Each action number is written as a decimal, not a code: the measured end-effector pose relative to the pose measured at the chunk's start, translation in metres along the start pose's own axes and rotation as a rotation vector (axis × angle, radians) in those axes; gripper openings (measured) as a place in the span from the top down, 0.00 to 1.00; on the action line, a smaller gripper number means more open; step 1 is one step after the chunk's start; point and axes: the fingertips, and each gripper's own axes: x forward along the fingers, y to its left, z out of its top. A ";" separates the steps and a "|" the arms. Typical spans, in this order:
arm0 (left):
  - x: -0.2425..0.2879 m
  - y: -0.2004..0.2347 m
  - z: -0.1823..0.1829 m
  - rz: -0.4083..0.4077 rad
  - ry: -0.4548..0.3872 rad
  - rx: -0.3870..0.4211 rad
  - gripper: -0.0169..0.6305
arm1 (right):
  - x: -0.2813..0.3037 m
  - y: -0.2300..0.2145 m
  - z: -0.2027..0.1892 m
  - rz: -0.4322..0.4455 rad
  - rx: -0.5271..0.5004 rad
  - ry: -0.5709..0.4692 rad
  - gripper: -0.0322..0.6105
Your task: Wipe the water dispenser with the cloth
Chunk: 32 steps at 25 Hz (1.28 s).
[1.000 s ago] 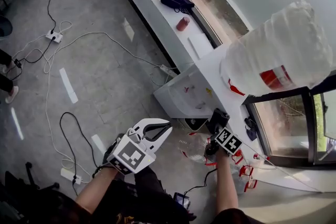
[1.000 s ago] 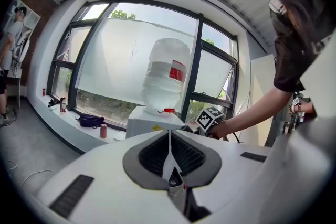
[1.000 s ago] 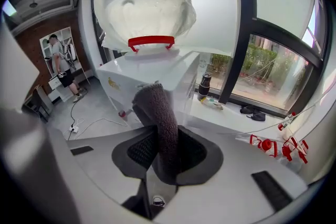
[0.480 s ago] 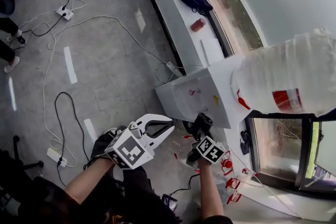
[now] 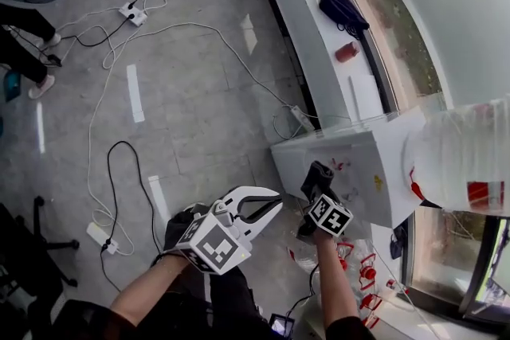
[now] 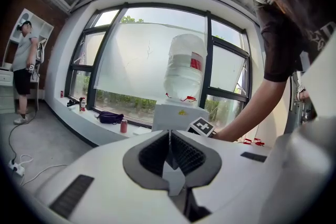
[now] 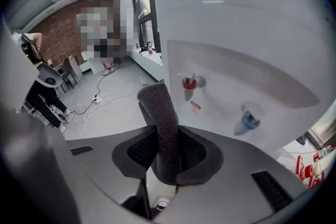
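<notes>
The right tongs (image 7: 167,140) were closed on the grey cloth (image 7: 160,113), which stood up from between the jaws as a thick folded roll. Its top end was just beside the front face of the water dispenser (image 7: 252,44), at the height of the red tap (image 7: 189,83). Whether it already touched the plastic, I could not tell. The left tongs (image 6: 169,147) were closed on nothing and were held lower, near the person's body and apart from the dispenser. Compared with one second before, the head view had swung, so the dispenser, with the big bottle (image 5: 470,155) on top, had moved to the right side of that view. In the same time the right tongs had stayed close to the lower front of the dispenser, while the left tongs had kept their place. The dispenser stood on the floor (image 5: 183,107) at its window edge, beside the end of the long white sill (image 5: 319,52). By my judgement the approach was nearly finished and the wiping had not really begun.
</notes>
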 end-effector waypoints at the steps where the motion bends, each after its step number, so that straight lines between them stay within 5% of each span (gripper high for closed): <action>1: -0.003 0.006 -0.006 0.003 0.001 -0.005 0.94 | 0.011 0.006 0.004 -0.005 -0.009 -0.007 0.79; 8: -0.012 0.038 -0.057 0.014 0.036 0.037 0.94 | 0.066 0.020 0.032 -0.070 0.010 -0.096 0.79; 17: -0.007 0.053 -0.083 -0.032 0.092 0.046 0.94 | 0.089 -0.013 0.039 -0.192 0.121 -0.141 0.79; 32: 0.029 0.037 -0.063 -0.147 0.099 0.095 0.94 | 0.018 -0.145 -0.063 -0.493 0.398 -0.073 0.79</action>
